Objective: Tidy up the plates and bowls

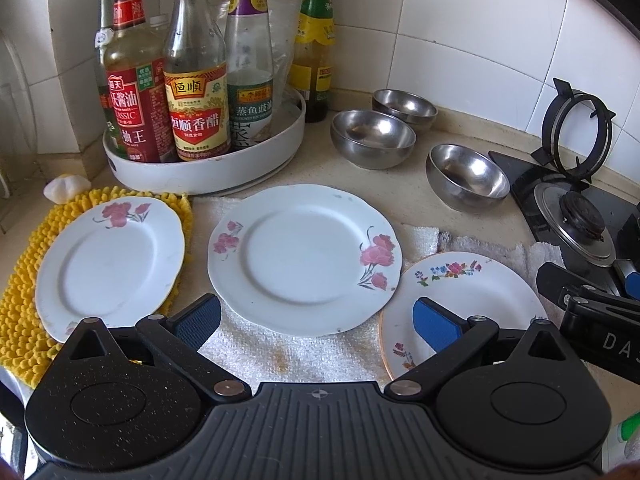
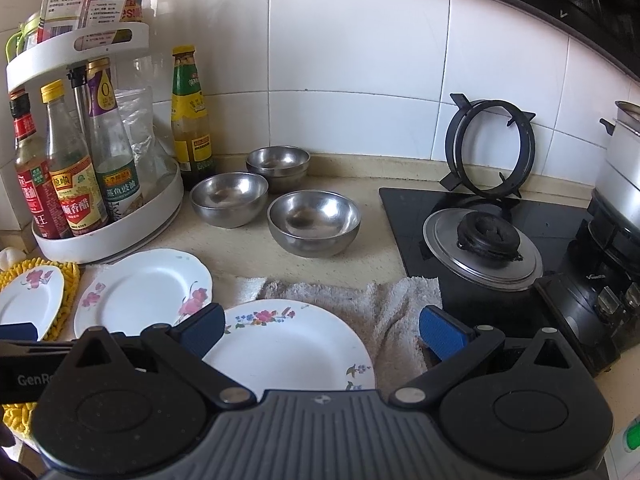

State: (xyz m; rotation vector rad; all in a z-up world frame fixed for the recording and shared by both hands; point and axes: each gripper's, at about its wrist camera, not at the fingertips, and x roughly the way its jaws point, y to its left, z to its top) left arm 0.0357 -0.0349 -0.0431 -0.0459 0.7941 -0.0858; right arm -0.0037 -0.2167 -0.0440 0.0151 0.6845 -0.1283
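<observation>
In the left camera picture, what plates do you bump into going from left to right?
Plate on the yellow mat → big plate with pink flowers → small plate with little colourful flowers, partly behind the open left gripper.

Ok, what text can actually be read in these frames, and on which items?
"CLASSIC": red soy bottle.
"恒顺香醋": vinegar bottle.
"蒸鱼豉油": purple-capped bottle.
"0": the same bottle's purple neck label.
"DA", cut off at the edge: right gripper.
"GenR", cut off: left gripper.
Stove logo, the packets on the upper rack and the green-label bottle: too blurred to read.
</observation>
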